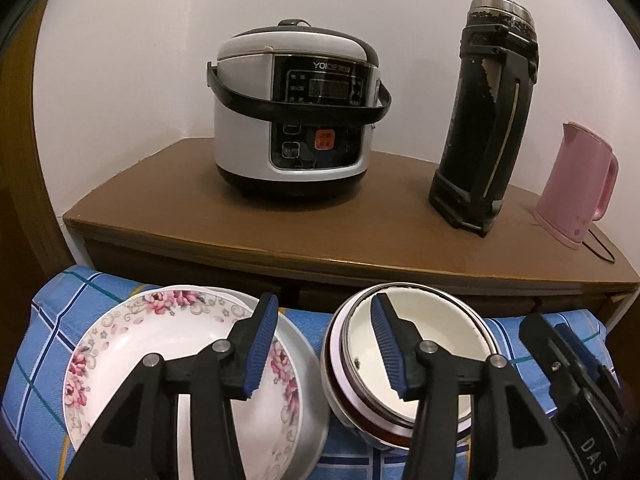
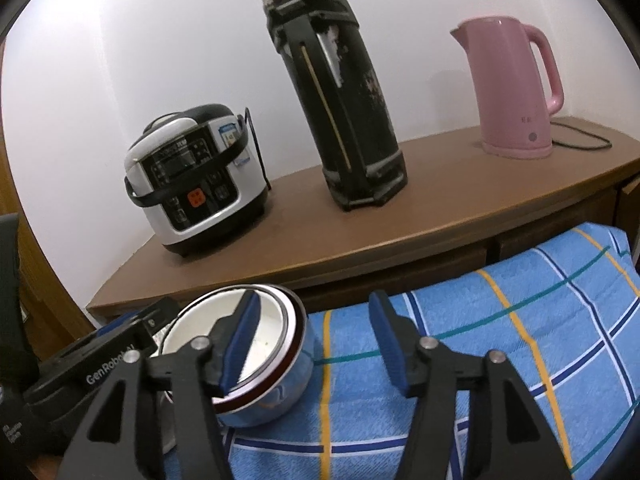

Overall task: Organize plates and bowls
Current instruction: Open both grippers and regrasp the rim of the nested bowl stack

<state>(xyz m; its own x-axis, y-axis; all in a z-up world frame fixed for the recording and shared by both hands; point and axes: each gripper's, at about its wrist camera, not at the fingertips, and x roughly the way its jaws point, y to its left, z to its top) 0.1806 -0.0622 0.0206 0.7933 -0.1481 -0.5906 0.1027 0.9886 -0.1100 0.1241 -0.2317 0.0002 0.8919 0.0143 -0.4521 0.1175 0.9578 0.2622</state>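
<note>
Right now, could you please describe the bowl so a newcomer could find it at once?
Find the blue checked cloth below the brown wooden counter. On it, right of the flowered white plates, sits the white bowl with a dark red rim band, the only deep dish.

Plain white wall (image 1: 120, 60), evenly lit, meeting in a corner behind a brown wooden cabinet (image 1: 168, 196). On the cabinet top stand a rice cooker (image 1: 294, 116), a tall black thermos (image 1: 486, 120) and a pink kettle (image 2: 516, 88). Blue checked cloth (image 2: 480, 340) in front.
</note>
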